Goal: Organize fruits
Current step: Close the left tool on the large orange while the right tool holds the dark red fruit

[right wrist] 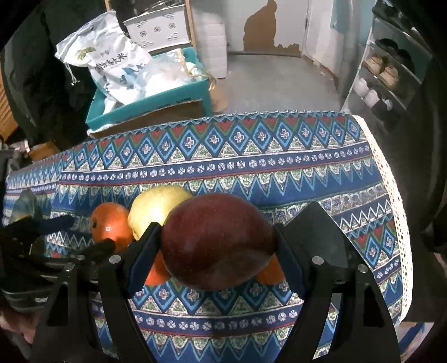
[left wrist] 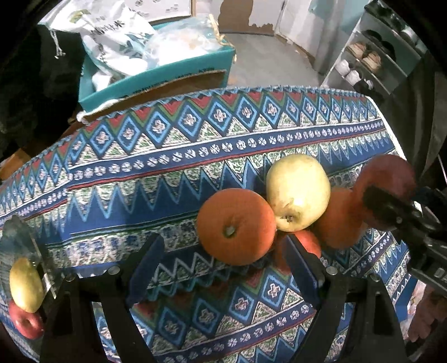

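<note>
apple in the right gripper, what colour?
Dark red apple; clearest in the right wrist view, between the right gripper pads.

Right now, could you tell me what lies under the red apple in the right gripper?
Under the red apple, parts of two oranges show on the patterned tablecloth. The apple covers their remaining parts.

Grey floor [right wrist: 273,81], peeling white wall [right wrist: 287,25], shoe shelf [right wrist: 382,81], teal box [right wrist: 156,97]

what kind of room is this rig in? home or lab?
Most likely a lived-in home, perhaps an entryway or storage corner. A table under a patterned woven tablecloth holds loose fruit, a shoe rack with pairs of shoes stands by the wall, and a teal cardboard box holds a printed sack.
</note>
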